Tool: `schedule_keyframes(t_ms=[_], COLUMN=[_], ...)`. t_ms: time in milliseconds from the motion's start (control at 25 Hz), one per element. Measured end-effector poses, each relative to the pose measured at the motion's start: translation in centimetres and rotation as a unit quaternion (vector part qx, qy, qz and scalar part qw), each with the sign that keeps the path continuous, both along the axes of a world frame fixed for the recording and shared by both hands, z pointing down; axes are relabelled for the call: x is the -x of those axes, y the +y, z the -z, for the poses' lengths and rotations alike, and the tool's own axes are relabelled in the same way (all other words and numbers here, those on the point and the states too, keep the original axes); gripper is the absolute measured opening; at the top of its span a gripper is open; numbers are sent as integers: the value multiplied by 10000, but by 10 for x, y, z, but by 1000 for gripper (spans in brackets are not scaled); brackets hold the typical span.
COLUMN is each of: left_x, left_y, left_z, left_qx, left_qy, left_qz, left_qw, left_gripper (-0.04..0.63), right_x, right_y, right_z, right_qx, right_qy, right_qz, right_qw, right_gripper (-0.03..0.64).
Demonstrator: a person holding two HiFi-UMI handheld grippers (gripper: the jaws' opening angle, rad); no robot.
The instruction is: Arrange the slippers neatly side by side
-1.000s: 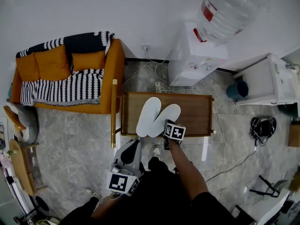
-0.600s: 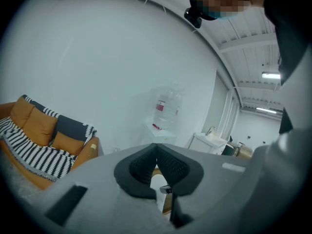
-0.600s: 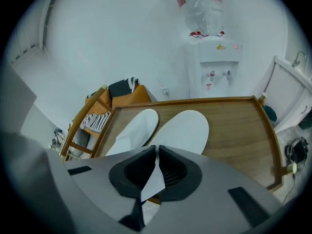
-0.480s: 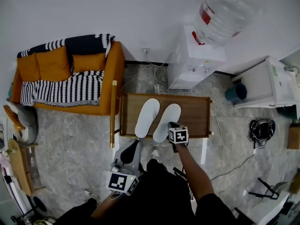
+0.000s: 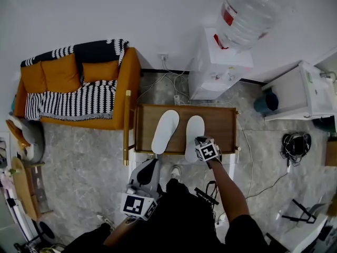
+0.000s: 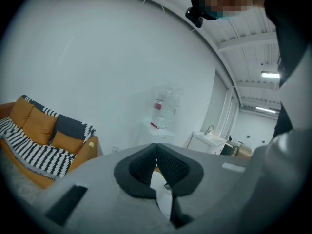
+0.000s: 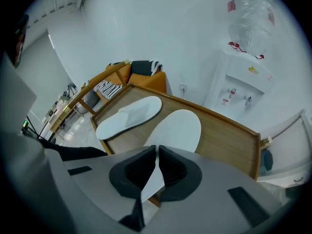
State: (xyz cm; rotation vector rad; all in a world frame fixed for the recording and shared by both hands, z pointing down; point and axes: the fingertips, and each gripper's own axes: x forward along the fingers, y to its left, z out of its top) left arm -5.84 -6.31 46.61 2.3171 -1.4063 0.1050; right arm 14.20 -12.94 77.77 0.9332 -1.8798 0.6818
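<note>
Right slipper [image 5: 194,132] | heel clamped in right gripper [image 5: 198,140], jaws just closing, pointing steeply down | left gripper [image 6: 156,152] closed

Seen from the head view, the person's bare right forearm [image 5: 227,187] stretches up from the lower right of the frame towards the centre. It ends at the right gripper [image 7: 157,155], tipped steeply downward with its marker cube on top. Its jaws have just been closing and now pinch the near edge of a slipper [image 7: 179,128], with only a thin gap between them. The left gripper [image 6: 156,156] sits low, left of centre, close against the dark-clothed torso [image 5: 181,215], pointing almost level. Its jaws meet at the tips. Only a strip of the left forearm [image 5: 117,232] shows beneath it.
</note>
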Motion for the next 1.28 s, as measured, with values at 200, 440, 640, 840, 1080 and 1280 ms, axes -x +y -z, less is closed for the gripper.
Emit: schedule_keyframes(t_ms=[200,440,640,840,1080,1280], left_x=[0,2,7,12,14,10], left_y=[5,13,17,22,26,26], left_z=[-3,-6,-7,-8,-6,-1], left_qx=[63,92,92,101,54,-22], left_qy=[-23,-70,-70,-69,-22,6], left_qz=[-4,-10,21,88,118,105], left_qw=[10000,9999,9999,9999,9999,9999], left_gripper=[12,12,12,12,12,12], right_x=[-11,-22,-28,-30,-26,-17], right_y=[4,5,7,8,5,-3], right_z=[-5,-15,-28,-32,-18,22], right_qx=[32,48,97,49,-191,-543], right_qy=[270,439,436,330,234,-469], right_qz=[533,641,452,31,-268,-996], right_qw=[9982,9970,9980,9994,9992,9924], right_gripper=[28,28,28,29,92,91])
